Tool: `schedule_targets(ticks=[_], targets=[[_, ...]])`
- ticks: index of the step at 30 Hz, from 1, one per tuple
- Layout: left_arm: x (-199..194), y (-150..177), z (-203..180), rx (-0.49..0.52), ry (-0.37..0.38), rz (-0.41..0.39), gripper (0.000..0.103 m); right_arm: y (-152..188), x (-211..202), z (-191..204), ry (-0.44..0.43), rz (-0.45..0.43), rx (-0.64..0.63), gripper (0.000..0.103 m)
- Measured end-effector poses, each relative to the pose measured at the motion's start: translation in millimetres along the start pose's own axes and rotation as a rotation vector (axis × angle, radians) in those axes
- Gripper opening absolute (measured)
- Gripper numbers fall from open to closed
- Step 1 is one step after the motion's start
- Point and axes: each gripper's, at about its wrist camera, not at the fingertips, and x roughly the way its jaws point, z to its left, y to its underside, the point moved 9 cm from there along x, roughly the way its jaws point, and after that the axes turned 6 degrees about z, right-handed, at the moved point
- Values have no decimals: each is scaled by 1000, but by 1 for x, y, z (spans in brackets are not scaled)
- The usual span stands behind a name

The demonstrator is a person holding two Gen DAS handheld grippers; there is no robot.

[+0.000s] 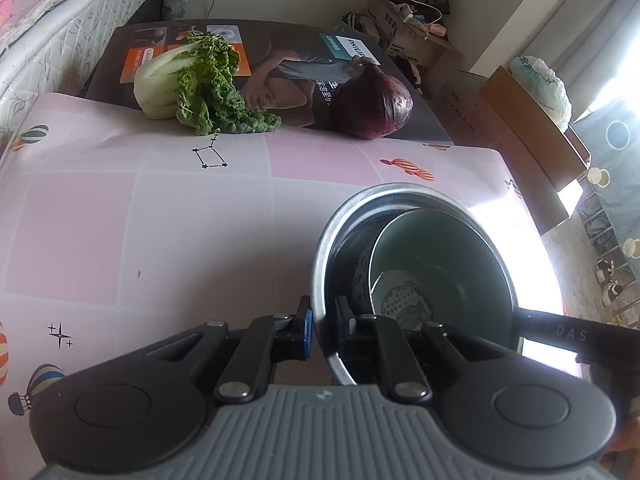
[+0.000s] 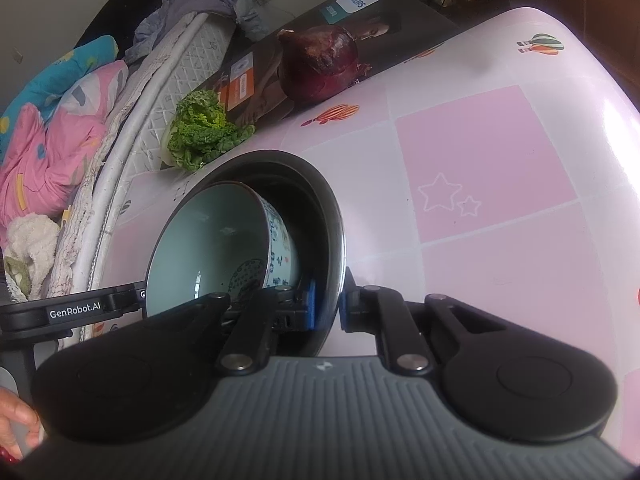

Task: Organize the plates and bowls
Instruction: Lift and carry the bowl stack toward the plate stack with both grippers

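Here, on your far left, the mattress edge (image 1: 60, 36) runs along the tabletop's (image 1: 160, 220) left side, so that border is hemmed in. Moving right, the pink checked tabletop lies bare and wide in front of your left claw (image 1: 322, 320), with only printed balloons and stars on it. At the back edge a flat dark box (image 1: 280, 60) rests partly on the tabletop, carrying a leafy cabbage (image 1: 192, 84) on its left part and a red onion (image 1: 372, 104) toward its right; the two are well apart.

Your left claw is pinched narrow on the near rim of the metal bowl (image 1: 344, 216): one finger sits outside the wall, the other inside. The metal bowl is tilted, its mouth facing the camera, and it sits near the tabletop's right edge. Nested inside it, leaning against the wall, is the pale green ceramic bowl (image 1: 440, 260) with blue patterning.

From your right side, your right claw (image 2: 326, 310) grips the opposite rim of the metal bowl (image 2: 320, 200) in the same narrow pinch, blue pads on either face of the wall. The ceramic bowl (image 2: 208, 240) tips toward the left claw's arm. To the right of the bowls, the tabletop (image 2: 500, 220) stretches open up to its rounded far corner.
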Motion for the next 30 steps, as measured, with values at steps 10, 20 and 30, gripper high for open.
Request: schedule_targets(ticks=[10, 20, 30], targets=[[-5, 1, -1, 2, -8, -5, 12, 0, -3, 2, 2, 8, 4, 10], [-21, -1, -7, 11, 0, -27, 12, -1, -18, 7, -3, -8, 1, 10], [-57, 8, -16, 8, 13, -55, 12, 9, -52, 23, -10, -30, -13, 10]])
